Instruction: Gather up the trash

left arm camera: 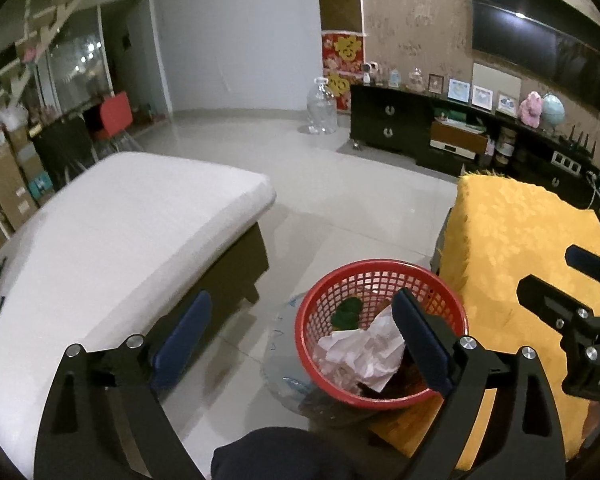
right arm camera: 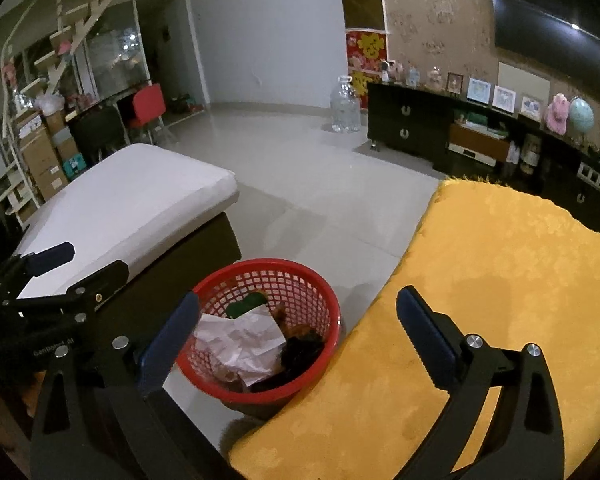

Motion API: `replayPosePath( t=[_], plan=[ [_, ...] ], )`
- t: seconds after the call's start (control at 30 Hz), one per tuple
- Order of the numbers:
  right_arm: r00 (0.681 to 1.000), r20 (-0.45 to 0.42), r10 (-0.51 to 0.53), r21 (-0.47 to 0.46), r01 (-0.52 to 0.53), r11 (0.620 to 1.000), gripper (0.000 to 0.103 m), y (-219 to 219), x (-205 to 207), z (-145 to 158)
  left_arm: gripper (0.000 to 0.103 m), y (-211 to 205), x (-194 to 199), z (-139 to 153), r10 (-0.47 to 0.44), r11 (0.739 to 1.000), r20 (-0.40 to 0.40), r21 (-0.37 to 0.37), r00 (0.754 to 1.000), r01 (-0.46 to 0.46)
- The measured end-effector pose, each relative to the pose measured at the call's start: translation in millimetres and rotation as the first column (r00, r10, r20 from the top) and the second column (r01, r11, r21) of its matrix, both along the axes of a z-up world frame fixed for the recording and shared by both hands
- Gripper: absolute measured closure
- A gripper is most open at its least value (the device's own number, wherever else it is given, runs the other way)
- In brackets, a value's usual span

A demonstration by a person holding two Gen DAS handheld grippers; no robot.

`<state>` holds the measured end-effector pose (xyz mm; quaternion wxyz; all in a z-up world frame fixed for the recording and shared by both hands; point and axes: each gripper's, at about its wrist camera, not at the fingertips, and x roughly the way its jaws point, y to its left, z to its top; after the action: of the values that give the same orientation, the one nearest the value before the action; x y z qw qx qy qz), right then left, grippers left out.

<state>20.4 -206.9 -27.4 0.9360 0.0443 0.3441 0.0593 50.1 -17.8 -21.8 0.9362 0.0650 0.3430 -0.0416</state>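
Tiled floor (left arm camera: 340,184), white bench (left arm camera: 112,232), TV cabinet (left arm camera: 396,124)

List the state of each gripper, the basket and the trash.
left gripper: open, empty
right gripper: open, empty
red basket: upright on the floor, partly filled
crumpled paper: inside the basket
green scrap: inside the basket

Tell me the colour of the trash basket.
Red, a mesh-walled basket; clearest in the right wrist view.
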Motion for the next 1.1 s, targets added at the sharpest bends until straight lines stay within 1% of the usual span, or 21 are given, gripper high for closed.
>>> replayPosePath(
  t=[0.07, 0.3, 0.53, 0.77, 1.1],
  plan=[
    [1.000, 0.001, -0.005, -0.002, 0.005, 1.000, 0.007, 0.7, -5.1, 4.2, 0.014, -0.3, -9.4, 3.2, 0.003, 1.000, 0.012, 0.015, 1.000, -0.003],
    [1.000, 0.023, 0.003, 0.025, -0.003, 1.000, 0.007, 3.9, -20.0, 15.7, 0.014, 1.0, -26.9, 11.6, -0.002, 1.000, 0.019, 0.019, 1.000, 0.001],
    [0.999, 0.051, 0.007, 0.016, -0.008, 1.000, 0.007, 7.5, -37.4, 26.1, 0.014, 0.4, -35.5, 18.7, -0.005, 1.000, 0.044, 0.010, 0.999, 0.004],
    [0.998, 0.067, -0.003, 0.017, 0.002, 1.000, 0.007, 7.9, -49.7, 29.3, 0.014, 0.2, -45.4, 22.7, -0.006, 1.000, 0.060, 0.009, 0.998, 0.006],
    [0.997, 0.073, 0.002, 0.016, -0.004, 1.000, 0.007, 6.0, -57.0, 32.5, 0.014, -0.7, -48.6, 22.1, -0.011, 1.000, 0.058, 0.006, 0.998, 0.010]
  ],
)
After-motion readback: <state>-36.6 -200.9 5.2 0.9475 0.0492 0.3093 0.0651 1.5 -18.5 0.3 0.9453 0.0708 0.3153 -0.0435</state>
